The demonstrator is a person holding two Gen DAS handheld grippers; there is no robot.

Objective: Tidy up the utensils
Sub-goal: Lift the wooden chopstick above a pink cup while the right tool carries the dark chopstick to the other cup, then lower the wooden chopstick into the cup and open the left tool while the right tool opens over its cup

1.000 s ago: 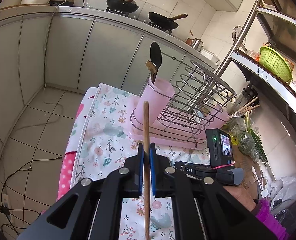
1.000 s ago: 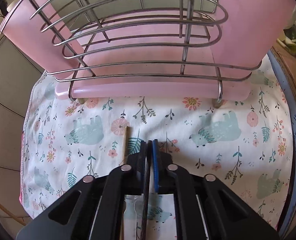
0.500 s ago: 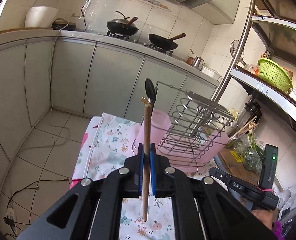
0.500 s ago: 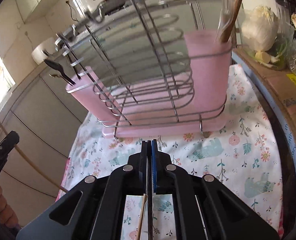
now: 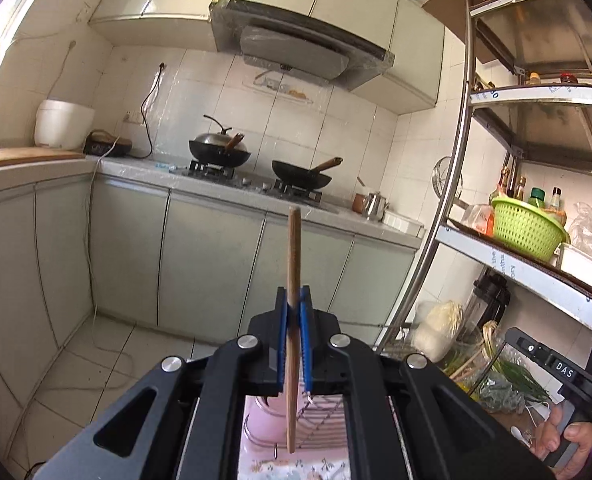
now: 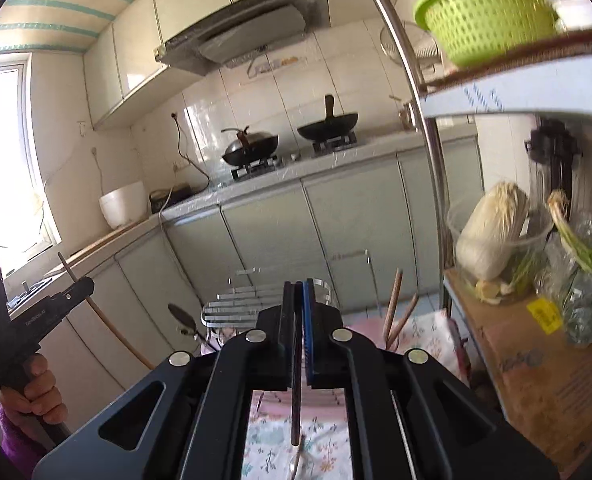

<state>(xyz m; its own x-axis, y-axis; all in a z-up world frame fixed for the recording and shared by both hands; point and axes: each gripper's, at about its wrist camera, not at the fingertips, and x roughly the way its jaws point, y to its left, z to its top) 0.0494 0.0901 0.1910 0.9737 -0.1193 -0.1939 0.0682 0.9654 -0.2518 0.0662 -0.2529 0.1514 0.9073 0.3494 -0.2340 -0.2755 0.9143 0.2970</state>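
Note:
My left gripper (image 5: 294, 300) is shut on a wooden chopstick (image 5: 294, 248), held upright and lifted high above the pink dish rack (image 5: 268, 420), which shows only between the gripper arms. My right gripper (image 6: 297, 292) is shut on a thin dark utensil handle (image 6: 296, 400) that hangs down between the fingers. In the right wrist view the wire rack (image 6: 240, 304) sits below and ahead, with a black spoon (image 6: 182, 316) at its left and wooden chopsticks (image 6: 393, 304) standing in its right holder. The left gripper (image 6: 80, 286) with its chopstick shows at far left.
A floral cloth (image 6: 327, 452) covers the table under the rack. A metal shelf post (image 5: 447, 208) and shelves with a green basket (image 5: 525, 228) stand to the right. A cabbage (image 6: 491, 236) and greens lie at right. Cabinets and a stove with woks are behind.
Both grippers have risen and tilted up, each still holding its utensil. The rack has dropped to the bottom of both views and the kitchen wall now fills them.

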